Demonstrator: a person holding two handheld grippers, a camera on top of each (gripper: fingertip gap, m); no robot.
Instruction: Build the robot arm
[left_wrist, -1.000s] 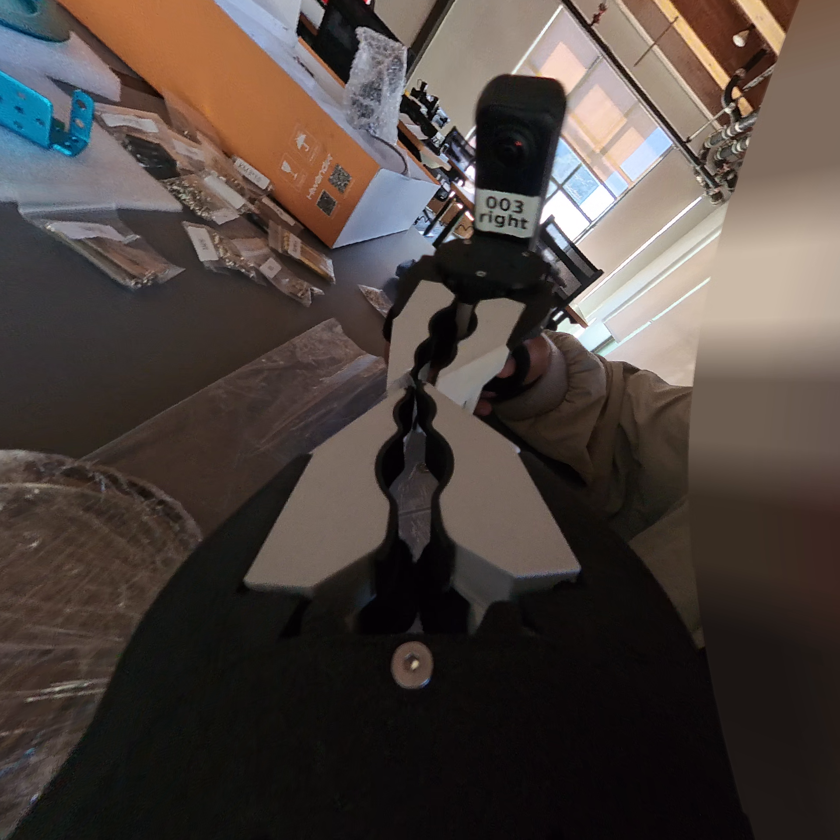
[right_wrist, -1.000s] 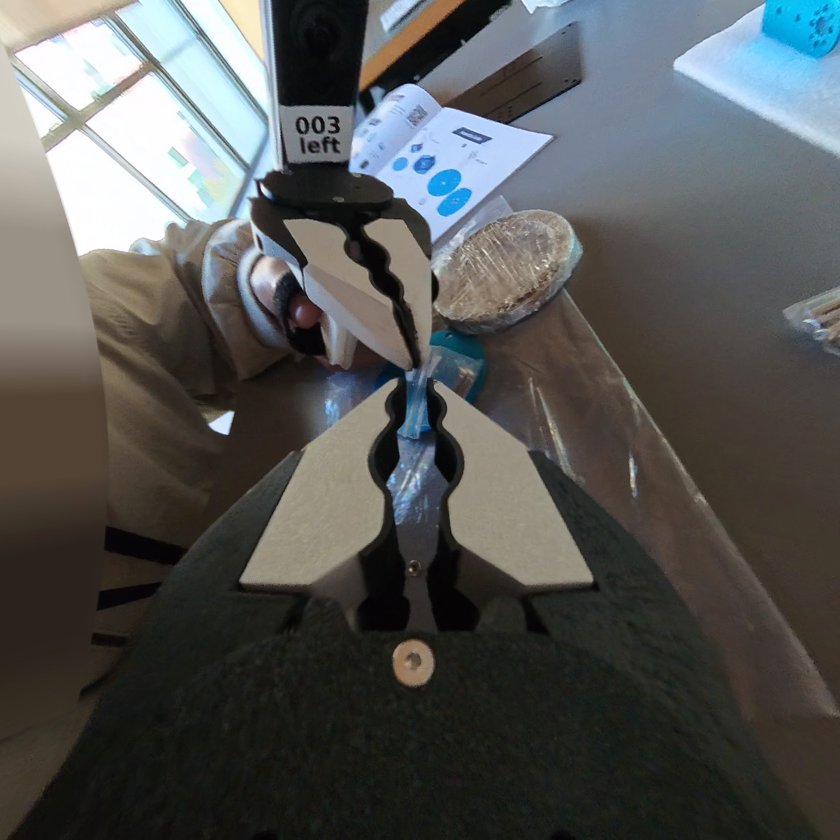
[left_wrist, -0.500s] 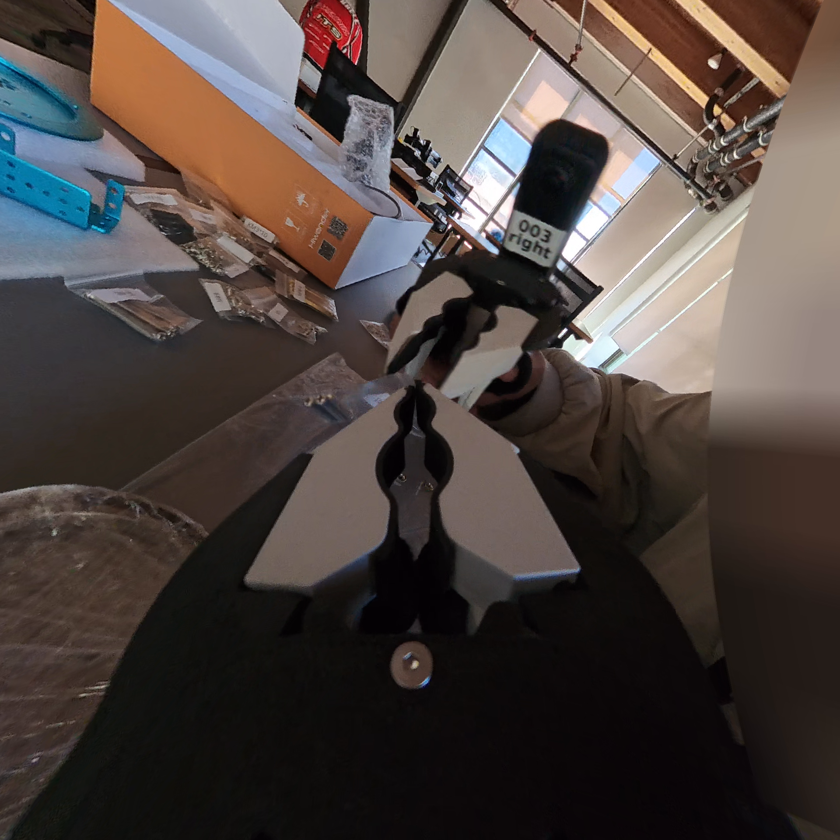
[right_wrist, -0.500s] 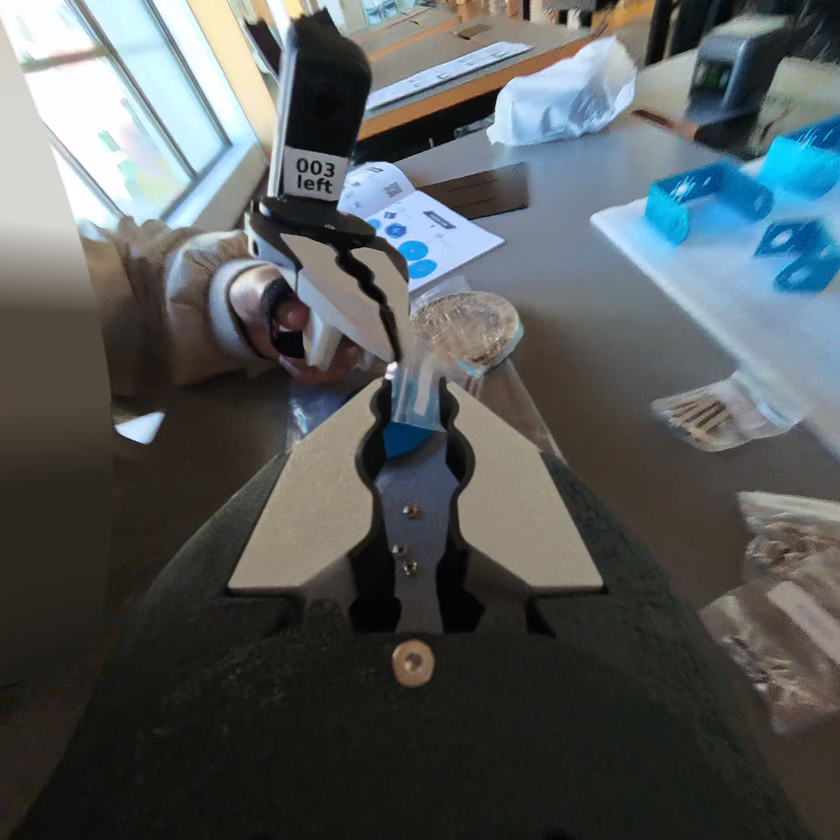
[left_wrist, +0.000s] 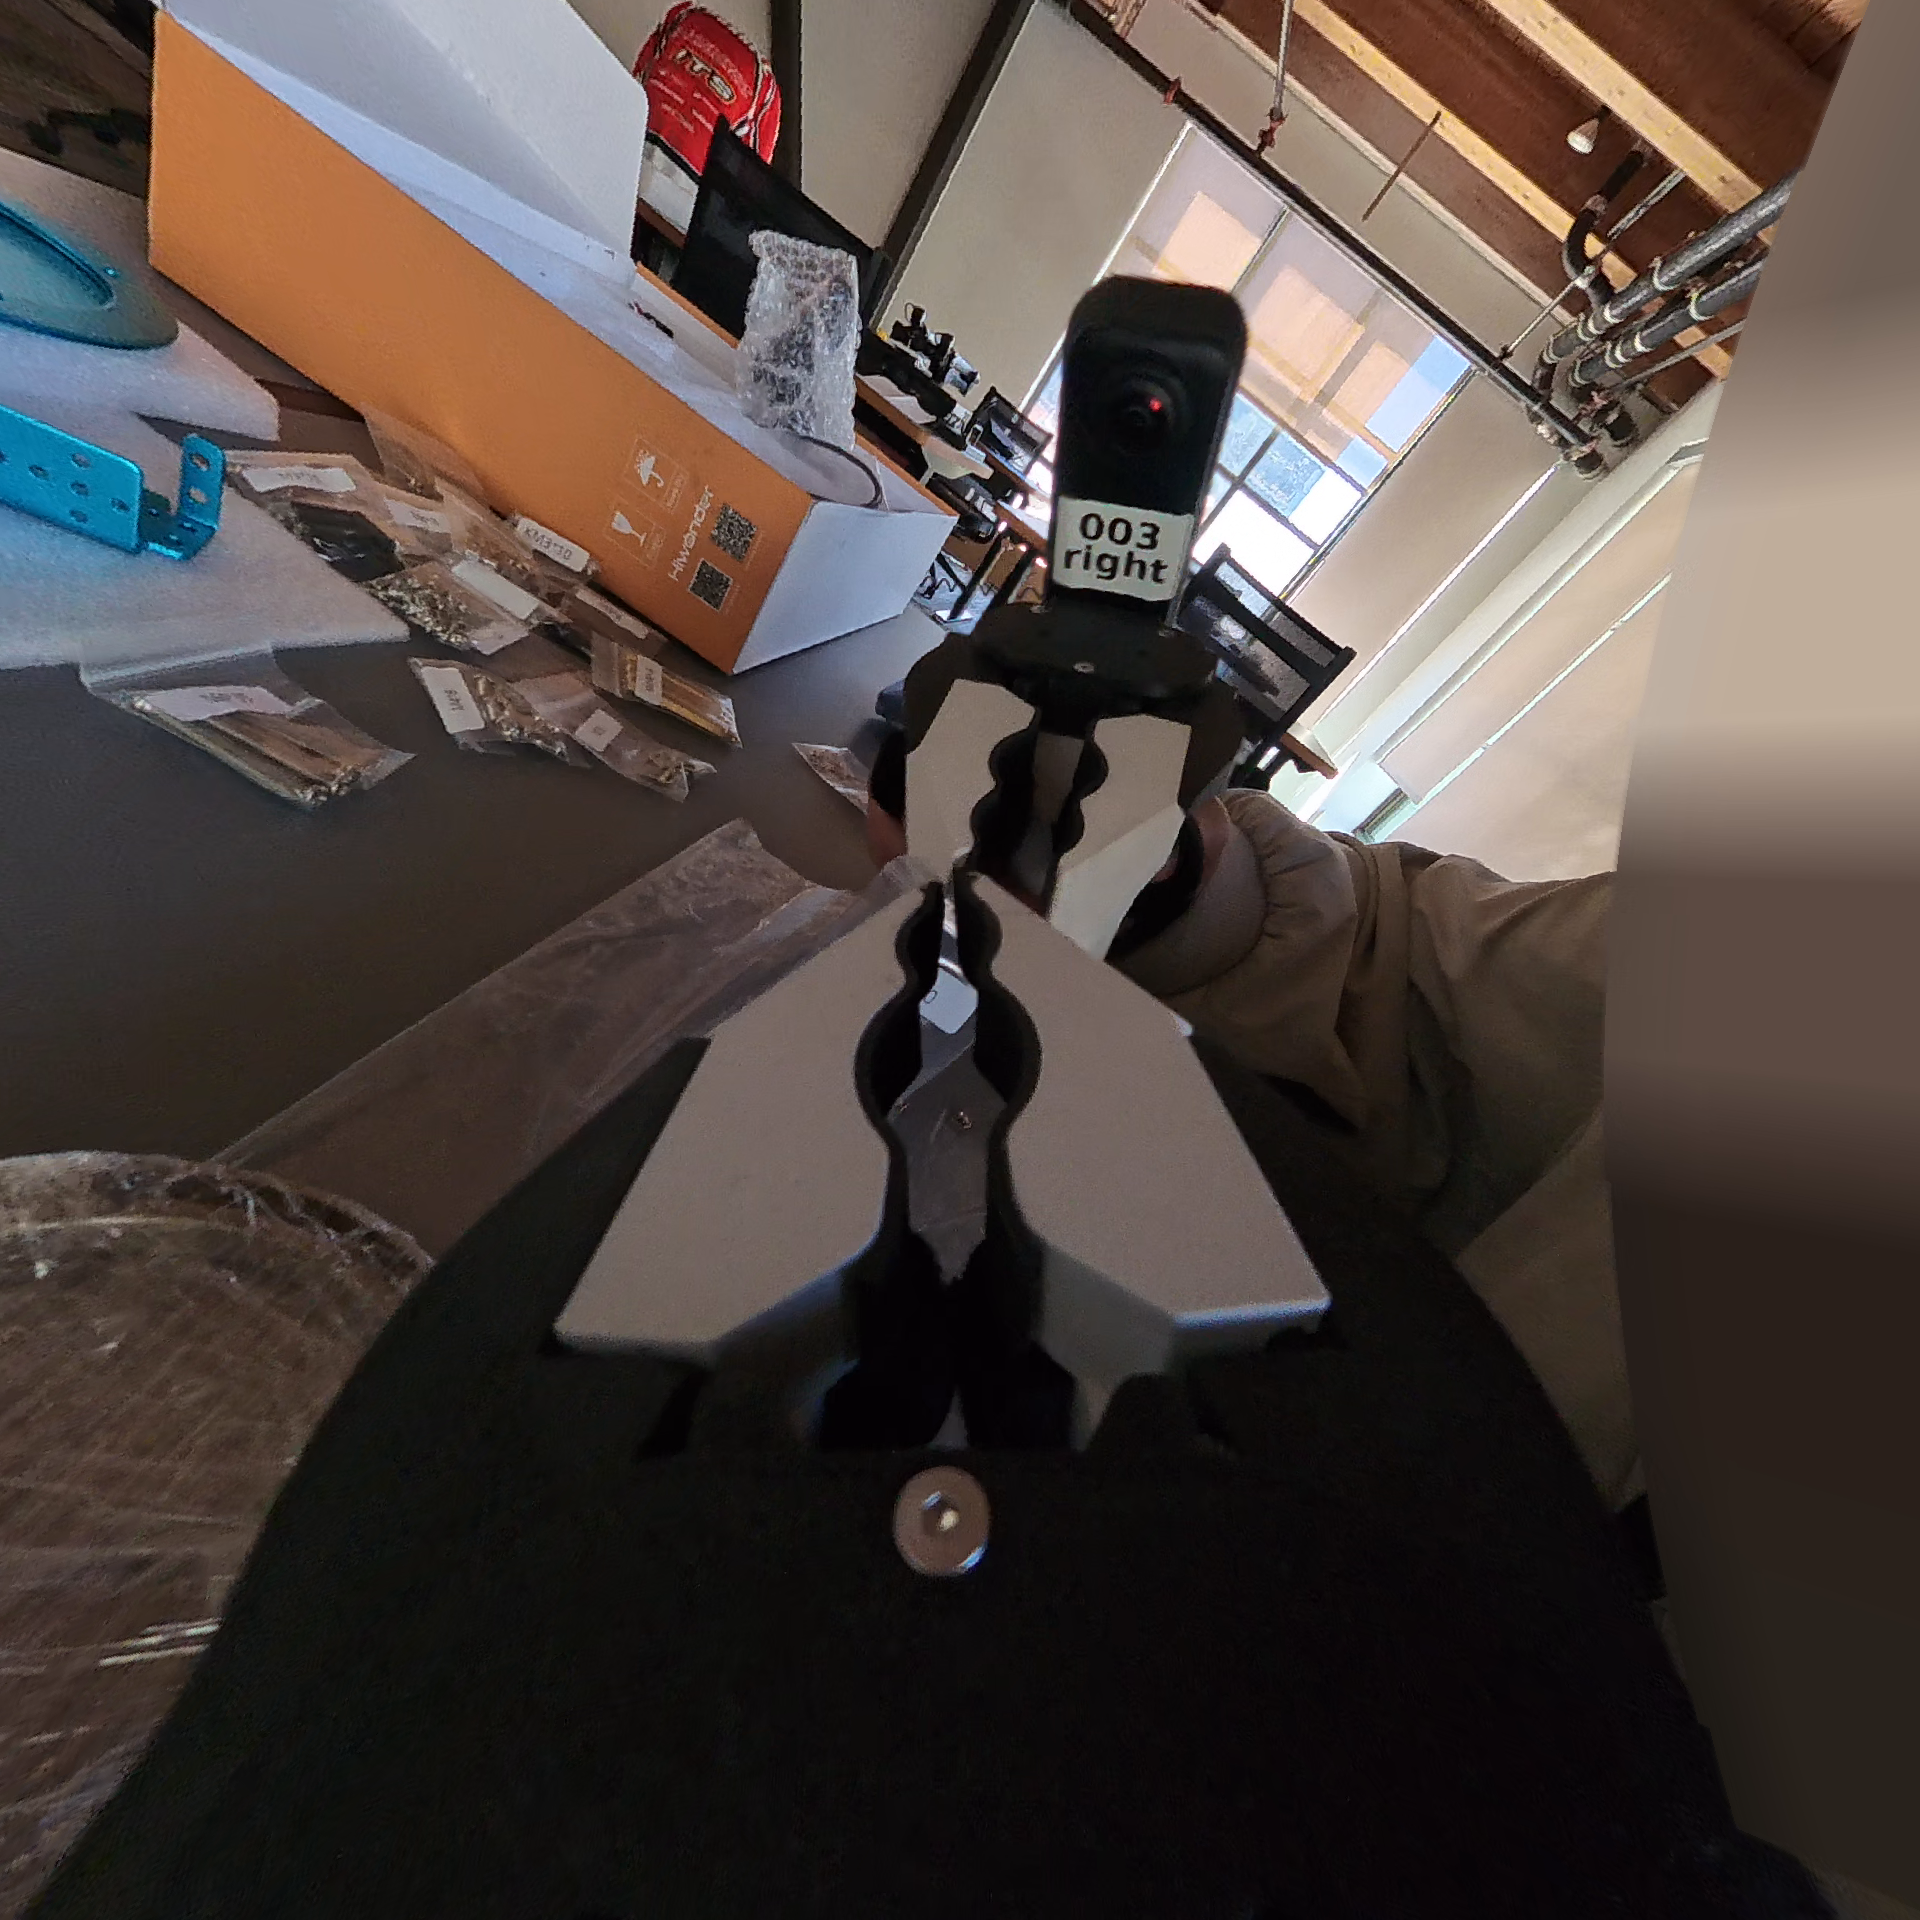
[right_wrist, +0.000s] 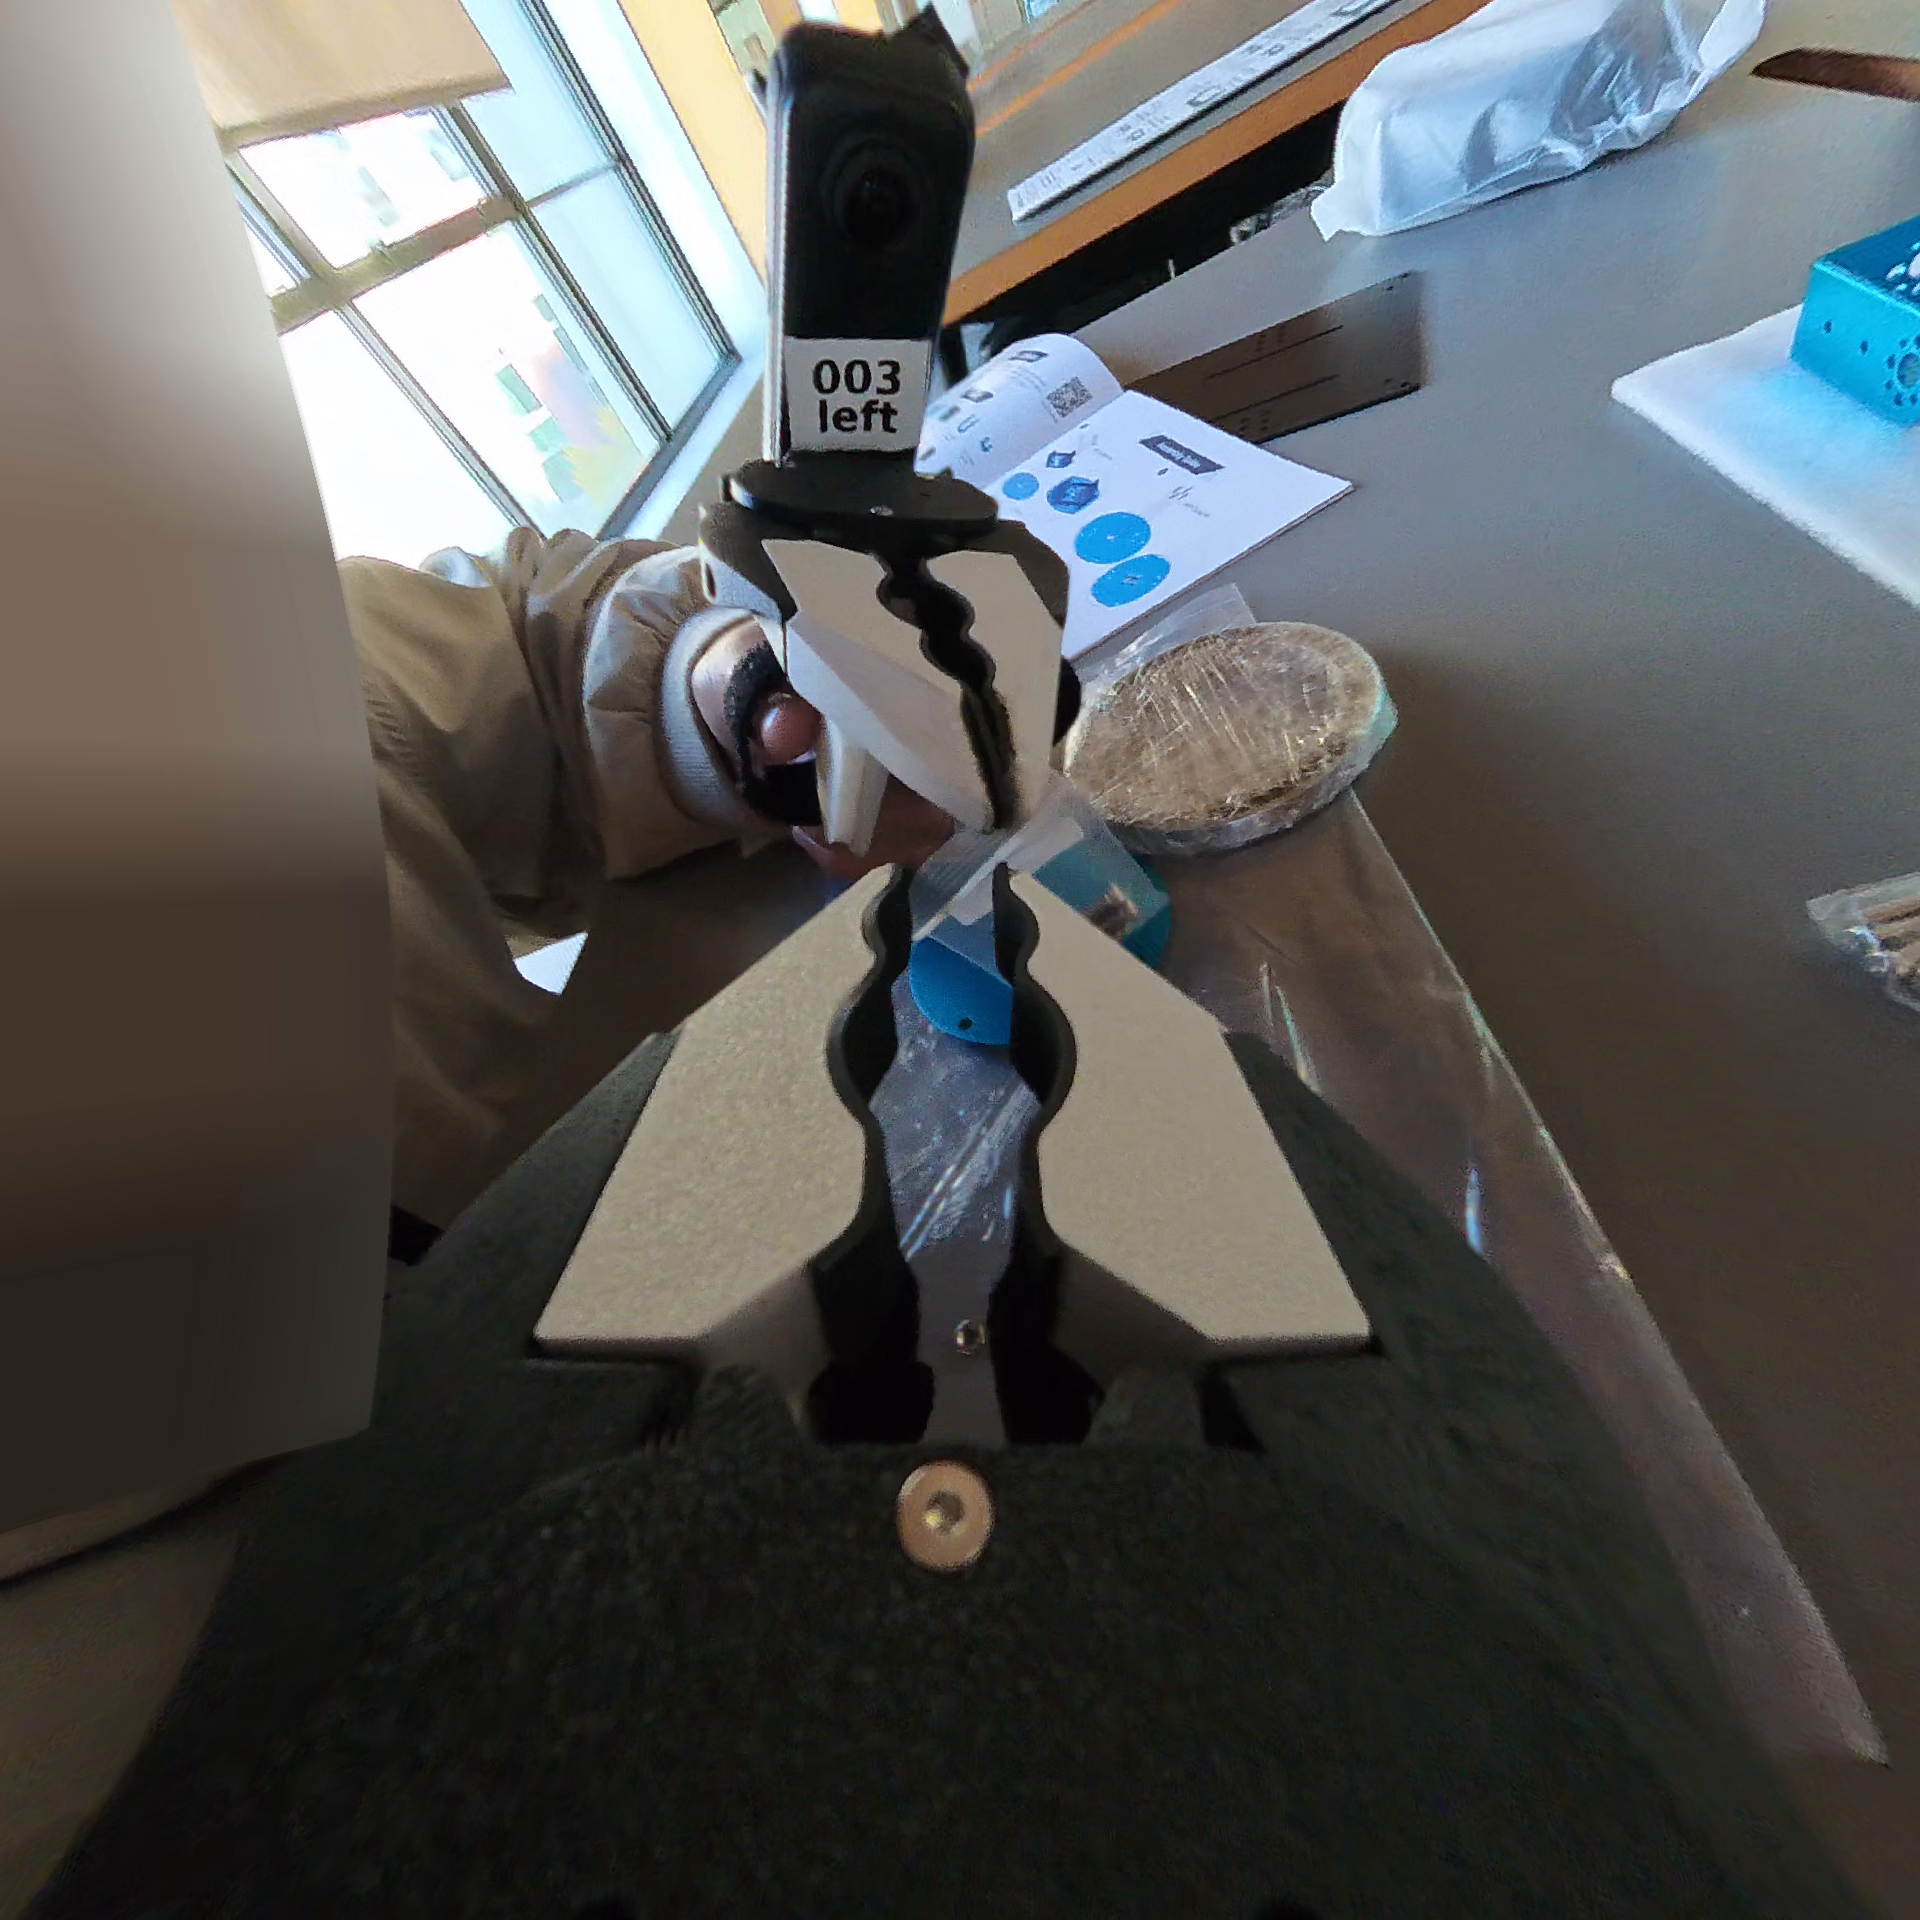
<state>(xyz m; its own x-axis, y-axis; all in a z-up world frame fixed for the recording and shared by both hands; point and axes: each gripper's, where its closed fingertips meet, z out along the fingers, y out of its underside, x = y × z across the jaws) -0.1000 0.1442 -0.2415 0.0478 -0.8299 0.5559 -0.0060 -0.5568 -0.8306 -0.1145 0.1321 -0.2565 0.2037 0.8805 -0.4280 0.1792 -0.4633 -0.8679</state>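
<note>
Clear plastic bag (right_wrist: 1023, 847) with blue round part (right_wrist: 961, 997) inside, held above grey table (right_wrist: 1558, 831), pinched between both grippers. Left gripper (right_wrist: 997, 821) clamped on one edge. Right gripper (right_wrist: 951, 883) narrowly parted, gripping opposite edge. Whether opened: cannot tell. Wrapped disc (right_wrist: 1226, 727) and booklet (right_wrist: 1164, 499) beyond

Window backlight, fisheye edges, dim foreground

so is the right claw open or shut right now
Shut on the clear bag. In its own view the right claw has its tips pinching the bag's edge, with the blue part inside hanging below.
</note>
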